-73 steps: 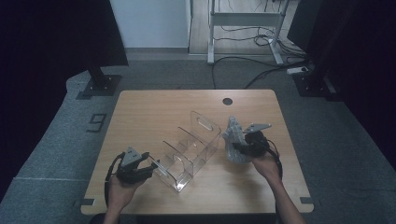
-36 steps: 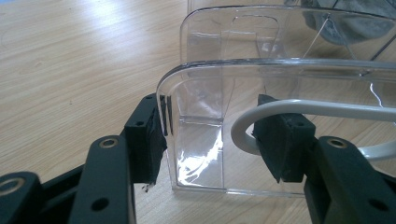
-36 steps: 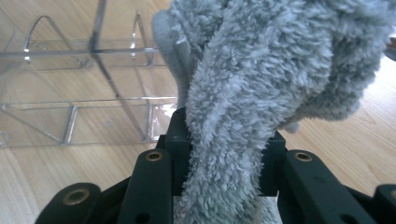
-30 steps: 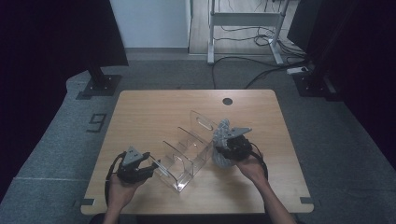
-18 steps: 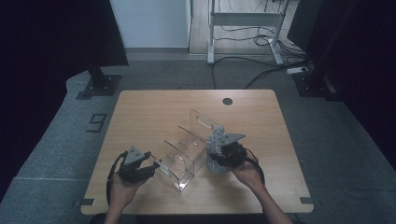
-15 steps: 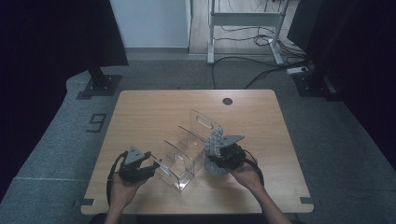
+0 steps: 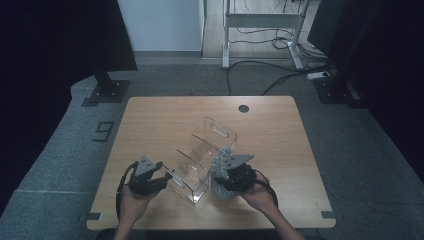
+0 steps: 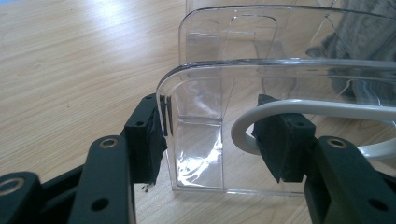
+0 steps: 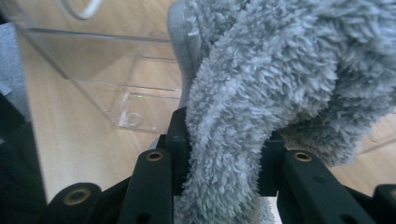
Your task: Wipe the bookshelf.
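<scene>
Right now the fluffy grey cloth (image 9: 261, 93) is pinched between my right fingers (image 9: 224, 154), which are closed on a thick fold of it, and it hangs just beside the right side of the clear acrylic organizer (image 7: 200, 160). My left fingers (image 8: 219, 140) stand about half open around the organizer's near end wall, one pad against its outside face and the other inside the compartment, steadying it on the wooden counter (image 7: 160, 120).
</scene>
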A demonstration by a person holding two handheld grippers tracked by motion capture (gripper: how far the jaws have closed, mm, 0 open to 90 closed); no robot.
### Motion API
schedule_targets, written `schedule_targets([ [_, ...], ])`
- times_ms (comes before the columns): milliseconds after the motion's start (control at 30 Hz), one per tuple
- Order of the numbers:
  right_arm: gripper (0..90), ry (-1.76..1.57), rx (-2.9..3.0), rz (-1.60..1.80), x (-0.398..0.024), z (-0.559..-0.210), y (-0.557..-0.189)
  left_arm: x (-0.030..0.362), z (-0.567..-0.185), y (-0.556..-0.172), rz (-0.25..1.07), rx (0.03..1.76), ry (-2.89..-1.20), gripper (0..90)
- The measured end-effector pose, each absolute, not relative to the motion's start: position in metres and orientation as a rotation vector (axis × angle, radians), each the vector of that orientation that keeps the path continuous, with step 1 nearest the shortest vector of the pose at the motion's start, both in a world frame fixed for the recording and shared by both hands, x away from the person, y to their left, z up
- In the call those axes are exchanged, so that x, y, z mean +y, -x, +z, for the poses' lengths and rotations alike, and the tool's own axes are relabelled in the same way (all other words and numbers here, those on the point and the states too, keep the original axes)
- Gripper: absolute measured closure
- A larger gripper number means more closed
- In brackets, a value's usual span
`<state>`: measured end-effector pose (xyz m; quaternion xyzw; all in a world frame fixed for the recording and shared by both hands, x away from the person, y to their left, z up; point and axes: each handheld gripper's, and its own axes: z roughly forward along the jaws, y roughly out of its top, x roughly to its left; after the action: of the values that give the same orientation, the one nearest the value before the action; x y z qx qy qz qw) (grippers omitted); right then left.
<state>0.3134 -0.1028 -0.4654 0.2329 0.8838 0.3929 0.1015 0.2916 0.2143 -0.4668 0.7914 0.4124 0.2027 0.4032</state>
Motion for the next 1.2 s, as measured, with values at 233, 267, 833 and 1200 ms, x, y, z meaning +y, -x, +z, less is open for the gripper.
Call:
schedule_targets([
  [233,65.8,-0.629,2.647,1.171,-0.091,-0.464,-0.298,0.213,-0.466,-0.291,0.514,1.049,-2.002,44.6],
  [267,65.9,-0.617,2.65,1.172,-0.09,-0.464,-0.296,0.212,-0.466,-0.291,0.513,1.05,-2.002,44.6],
  [833,65.9,-0.494,2.724,1.201,-0.066,-0.465,-0.265,0.209,-0.466,-0.291,0.516,1.062,-2.001,44.6],
  [1200,66.4,-0.474,2.734,1.18,-0.067,-0.465,-0.262,0.21,-0.467,-0.291,0.522,1.055,-1.997,44.4],
])
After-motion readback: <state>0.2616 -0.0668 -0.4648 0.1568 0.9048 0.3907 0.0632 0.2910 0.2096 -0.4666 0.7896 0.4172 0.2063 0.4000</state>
